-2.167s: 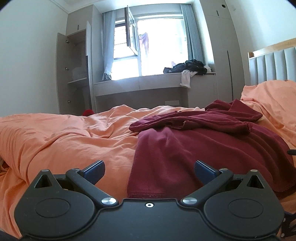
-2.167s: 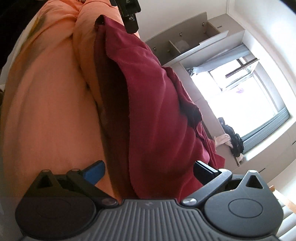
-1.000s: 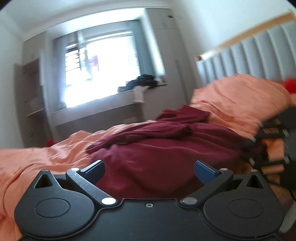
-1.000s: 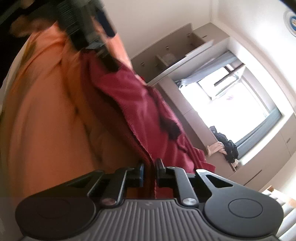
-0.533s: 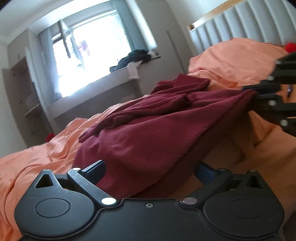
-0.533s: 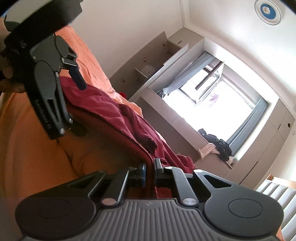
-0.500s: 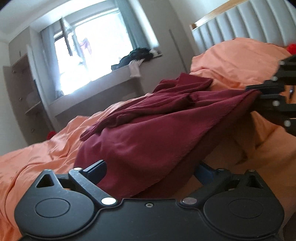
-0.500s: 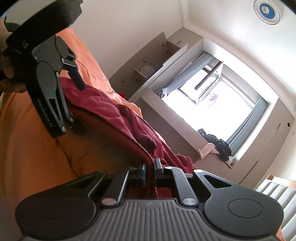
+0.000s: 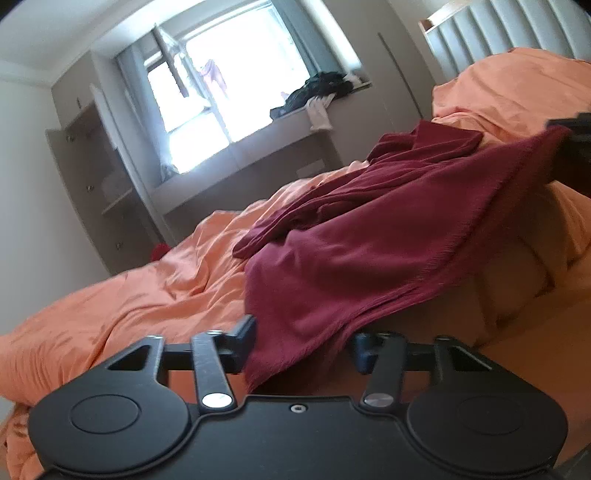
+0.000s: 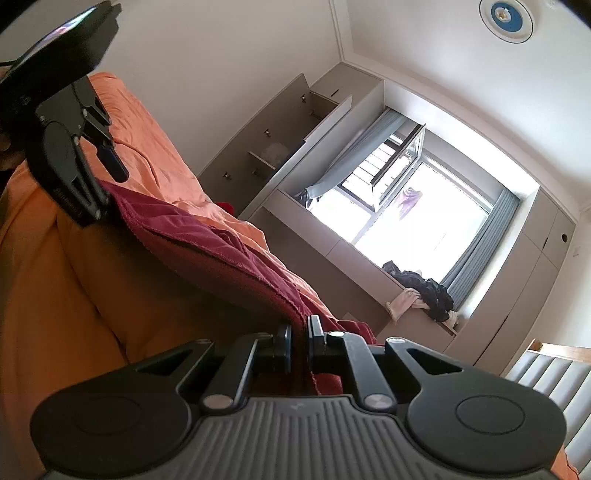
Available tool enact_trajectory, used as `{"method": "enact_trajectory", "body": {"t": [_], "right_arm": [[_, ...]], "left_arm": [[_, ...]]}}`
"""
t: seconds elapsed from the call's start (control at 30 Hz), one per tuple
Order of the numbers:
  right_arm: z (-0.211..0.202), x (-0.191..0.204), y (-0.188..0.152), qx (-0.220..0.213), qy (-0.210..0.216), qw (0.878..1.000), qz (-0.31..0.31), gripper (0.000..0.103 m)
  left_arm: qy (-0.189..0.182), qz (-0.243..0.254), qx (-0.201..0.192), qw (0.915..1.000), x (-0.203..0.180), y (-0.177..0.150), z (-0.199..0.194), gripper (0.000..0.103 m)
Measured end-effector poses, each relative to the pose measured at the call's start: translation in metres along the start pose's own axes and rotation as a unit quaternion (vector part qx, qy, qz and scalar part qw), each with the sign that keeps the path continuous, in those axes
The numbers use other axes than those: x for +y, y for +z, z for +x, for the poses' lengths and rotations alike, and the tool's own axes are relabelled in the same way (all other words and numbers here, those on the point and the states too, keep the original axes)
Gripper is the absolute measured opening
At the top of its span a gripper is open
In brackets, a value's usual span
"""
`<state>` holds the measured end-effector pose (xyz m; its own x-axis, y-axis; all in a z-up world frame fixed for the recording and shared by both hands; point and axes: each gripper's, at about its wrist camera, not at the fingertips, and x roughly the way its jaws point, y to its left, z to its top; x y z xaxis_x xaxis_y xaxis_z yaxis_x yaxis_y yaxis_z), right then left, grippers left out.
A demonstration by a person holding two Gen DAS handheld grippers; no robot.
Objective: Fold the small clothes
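Observation:
A dark red garment [image 9: 369, 236] lies crumpled on the orange bed [image 9: 110, 314], with its near hem lifted. My left gripper [image 9: 303, 345] is partly closed, with one hem corner between its fingers. My right gripper [image 10: 300, 347] is shut on the other hem corner of the garment [image 10: 207, 236] and holds it up off the bed. The right gripper shows at the right edge of the left wrist view [image 9: 576, 155]. The left gripper shows at the upper left of the right wrist view [image 10: 70, 155].
A window ledge [image 9: 258, 136] with a dark clothes pile [image 9: 317, 88] runs along the far wall. An open wardrobe [image 9: 92, 177] stands at the left. A padded headboard [image 9: 517, 33] and raised orange bedding [image 9: 517, 88] are at the right.
The left gripper's fingers have closed in around the garment's hem corner. The right gripper stays shut on its corner and has raised the hem higher.

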<state>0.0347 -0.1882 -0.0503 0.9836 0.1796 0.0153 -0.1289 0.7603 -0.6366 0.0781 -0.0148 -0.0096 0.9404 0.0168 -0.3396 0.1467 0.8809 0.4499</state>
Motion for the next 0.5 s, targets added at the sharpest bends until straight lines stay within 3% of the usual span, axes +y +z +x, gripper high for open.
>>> {"method": "enact_trajectory", "body": {"t": [0.1, 0.17, 0.3, 0.37, 0.43, 0.5], "right_arm": [[-0.002, 0.003, 0.000, 0.002, 0.002, 1.000, -0.004, 0.009], [-0.003, 0.006, 0.000, 0.006, 0.007, 1.000, -0.009, 0.009], [-0.001, 0.015, -0.003, 0.023, 0.025, 0.999, -0.025, 0.013], [0.002, 0.022, -0.006, 0.039, 0.039, 0.998, -0.039, 0.026], [0.006, 0.029, -0.010, 0.057, 0.054, 0.995, -0.056, 0.053], [0.010, 0.036, -0.013, 0.074, 0.065, 0.993, -0.069, 0.055]], "left_arm": [[0.002, 0.006, 0.008, 0.9999, 0.006, 0.000, 0.002, 0.021], [-0.005, 0.011, 0.008, 0.9999, 0.009, 0.001, 0.002, 0.009], [0.009, 0.006, -0.013, 0.9999, 0.014, 0.004, -0.005, 0.006], [0.018, 0.000, -0.028, 0.9994, 0.019, 0.009, -0.009, 0.005], [0.023, -0.011, -0.041, 0.9989, 0.024, 0.016, -0.013, 0.005], [0.025, -0.022, -0.050, 0.9982, 0.030, 0.024, -0.018, 0.005]]}}
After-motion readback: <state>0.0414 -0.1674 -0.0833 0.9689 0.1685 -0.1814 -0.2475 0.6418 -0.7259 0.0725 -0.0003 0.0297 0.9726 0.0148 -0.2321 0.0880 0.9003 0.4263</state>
